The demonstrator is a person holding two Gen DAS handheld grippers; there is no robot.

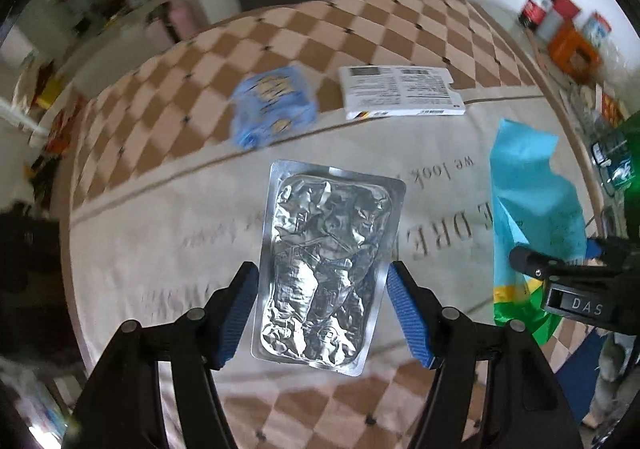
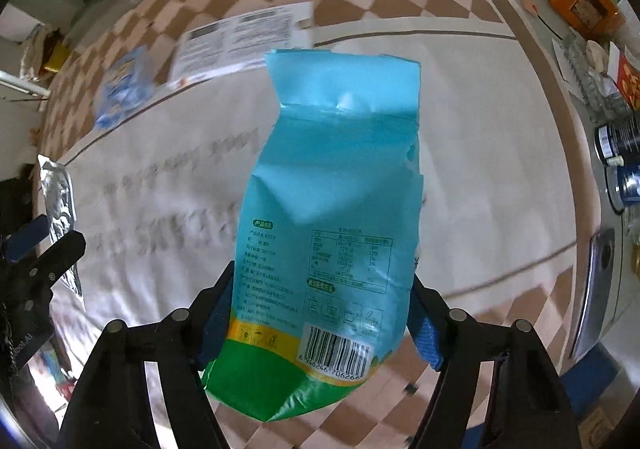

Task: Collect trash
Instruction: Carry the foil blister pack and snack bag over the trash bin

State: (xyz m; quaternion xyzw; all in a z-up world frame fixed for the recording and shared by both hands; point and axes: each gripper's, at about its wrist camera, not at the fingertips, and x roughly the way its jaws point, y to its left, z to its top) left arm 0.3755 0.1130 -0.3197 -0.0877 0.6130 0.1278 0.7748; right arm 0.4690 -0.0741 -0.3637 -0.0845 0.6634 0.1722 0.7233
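While left gripper (image 1: 322, 315) jaws pinch foil tray (image 1: 326, 265), right gripper (image 2: 322, 323) jaws pinch blue bag (image 2: 334, 217).

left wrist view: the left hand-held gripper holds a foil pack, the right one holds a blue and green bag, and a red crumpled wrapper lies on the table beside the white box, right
Not quite. The crumpled wrapper is blue, not red, as the left wrist view shows. The rest stands: the left hand-held gripper holds the foil pack, the right hand-held gripper holds the blue and green bag, and the wrapper lies beside the white box.

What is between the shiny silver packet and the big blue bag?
Just bare tablecloth with printed letters lies between the silver packet and the blue bag, seen from the left wrist.
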